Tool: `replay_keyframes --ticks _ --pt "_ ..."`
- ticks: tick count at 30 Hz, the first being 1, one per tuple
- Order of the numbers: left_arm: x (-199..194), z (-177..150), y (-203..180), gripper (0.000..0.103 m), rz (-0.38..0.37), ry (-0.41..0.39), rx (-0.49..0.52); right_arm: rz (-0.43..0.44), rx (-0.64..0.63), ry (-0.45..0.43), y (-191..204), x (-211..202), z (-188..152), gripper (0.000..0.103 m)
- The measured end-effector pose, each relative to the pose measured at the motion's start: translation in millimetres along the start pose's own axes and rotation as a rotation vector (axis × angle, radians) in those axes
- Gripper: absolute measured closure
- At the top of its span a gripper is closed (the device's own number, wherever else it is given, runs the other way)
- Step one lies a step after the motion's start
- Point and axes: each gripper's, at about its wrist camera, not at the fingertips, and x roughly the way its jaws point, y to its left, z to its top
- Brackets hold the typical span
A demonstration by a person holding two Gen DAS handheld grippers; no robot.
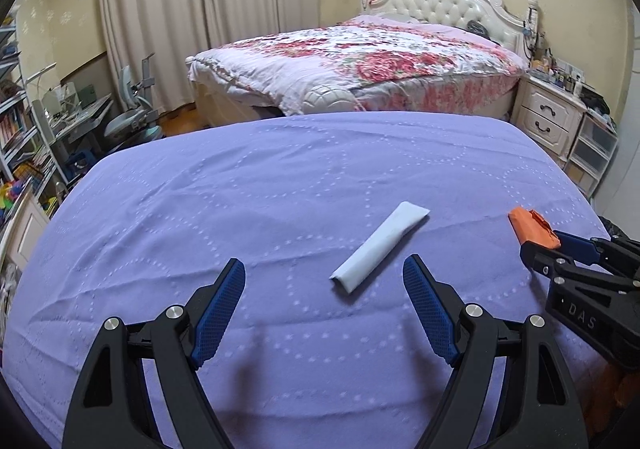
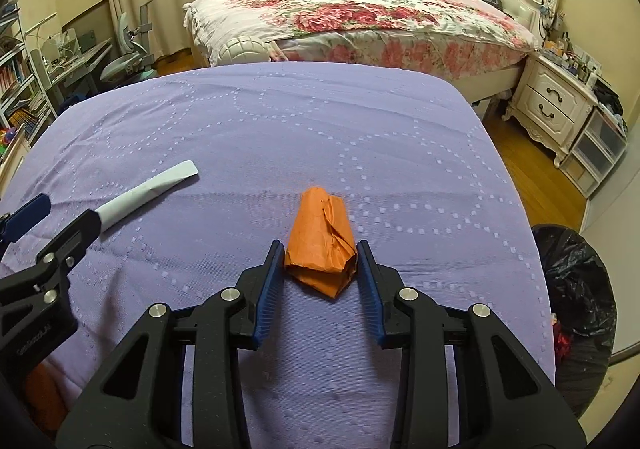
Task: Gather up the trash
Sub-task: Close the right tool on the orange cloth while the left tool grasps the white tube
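Only at right-wrist view's edge, black-lined bin [image 2: 576,313]; right hand-held gripper [image 2: 320,269] clamping orange wad [image 2: 322,245].

You have two pieces of trash on the purple cover: one orange crumpled paper [image 2: 322,245] and one white folded paper [image 1: 378,247]. One black-lined bin [image 2: 576,313] sits at lower right.
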Motion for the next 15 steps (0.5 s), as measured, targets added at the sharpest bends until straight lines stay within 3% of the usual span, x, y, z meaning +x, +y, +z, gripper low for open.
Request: replay_keyframes --ticks 8,11,13,15 --pt "24.8 12.8 -19.3 0.024 -0.042 0.067 0.064 0.011 -0.001 -0.004 -0.8 -0.1 -1.5 0.066" --pt "31.2 13.6 -21.2 0.038 -0.063 0.097 0.073 0.017 0.001 -0.005 -1.1 -0.7 -2.3 0.066" --pt "34.8 12.0 -21.9 0.058 -0.075 0.120 0.078 0.016 0.000 -0.005 -1.0 -0.7 -2.2 0.066" --pt "34.4 10.3 -21.1 0.068 -0.100 0.124 0.076 0.016 0.000 -0.005 -1.1 -0.8 -2.3 0.066"
